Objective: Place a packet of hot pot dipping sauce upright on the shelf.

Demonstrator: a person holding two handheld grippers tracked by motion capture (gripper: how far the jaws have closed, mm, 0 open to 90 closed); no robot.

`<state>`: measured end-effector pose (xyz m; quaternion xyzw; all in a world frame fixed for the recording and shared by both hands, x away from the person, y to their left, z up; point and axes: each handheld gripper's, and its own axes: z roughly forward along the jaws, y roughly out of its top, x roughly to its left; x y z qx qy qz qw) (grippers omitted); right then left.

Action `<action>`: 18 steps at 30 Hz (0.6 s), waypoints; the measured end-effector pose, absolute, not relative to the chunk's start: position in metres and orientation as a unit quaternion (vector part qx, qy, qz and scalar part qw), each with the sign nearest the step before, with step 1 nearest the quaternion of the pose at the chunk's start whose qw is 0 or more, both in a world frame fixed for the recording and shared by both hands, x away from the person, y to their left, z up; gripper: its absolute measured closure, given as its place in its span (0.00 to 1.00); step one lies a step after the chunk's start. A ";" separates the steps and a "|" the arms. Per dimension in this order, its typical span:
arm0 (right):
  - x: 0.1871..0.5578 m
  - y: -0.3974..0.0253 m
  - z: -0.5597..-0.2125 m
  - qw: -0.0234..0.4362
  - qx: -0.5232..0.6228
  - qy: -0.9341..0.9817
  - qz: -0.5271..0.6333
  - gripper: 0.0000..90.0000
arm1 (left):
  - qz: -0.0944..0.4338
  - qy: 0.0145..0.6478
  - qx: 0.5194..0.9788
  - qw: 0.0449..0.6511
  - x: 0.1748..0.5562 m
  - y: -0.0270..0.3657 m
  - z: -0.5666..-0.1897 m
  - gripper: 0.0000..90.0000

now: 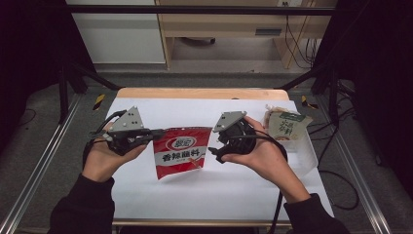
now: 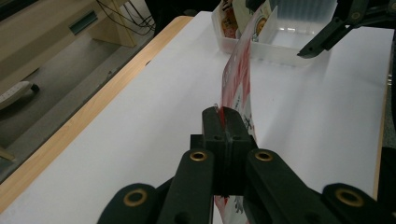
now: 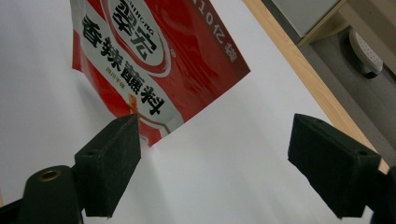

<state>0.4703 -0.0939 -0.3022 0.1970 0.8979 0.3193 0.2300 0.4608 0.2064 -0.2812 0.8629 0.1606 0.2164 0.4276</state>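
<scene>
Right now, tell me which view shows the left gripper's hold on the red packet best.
The left gripper view: its jaws are shut on the red packet's edge. The high view shows the left gripper at the packet's corner. The right gripper view shows the packet's printed face.

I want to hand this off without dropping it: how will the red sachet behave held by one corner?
Probably floppy: the red sachet hangs thin from the shut left gripper. Its glossy film looks slippery. Likely light.
</scene>
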 end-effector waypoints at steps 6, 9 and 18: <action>0.472 -0.093 -0.300 0.229 0.192 0.899 0.319 0.19 | 0.217 0.150 0.863 0.430 0.456 0.204 -0.277 1.00; 0.472 -0.093 -0.300 0.230 0.192 0.901 0.315 0.19 | 0.218 0.146 0.864 0.430 0.454 0.203 -0.275 1.00; 0.476 -0.088 -0.300 0.223 0.184 0.904 0.314 0.19 | 0.203 0.134 0.872 0.425 0.456 0.198 -0.277 1.00</action>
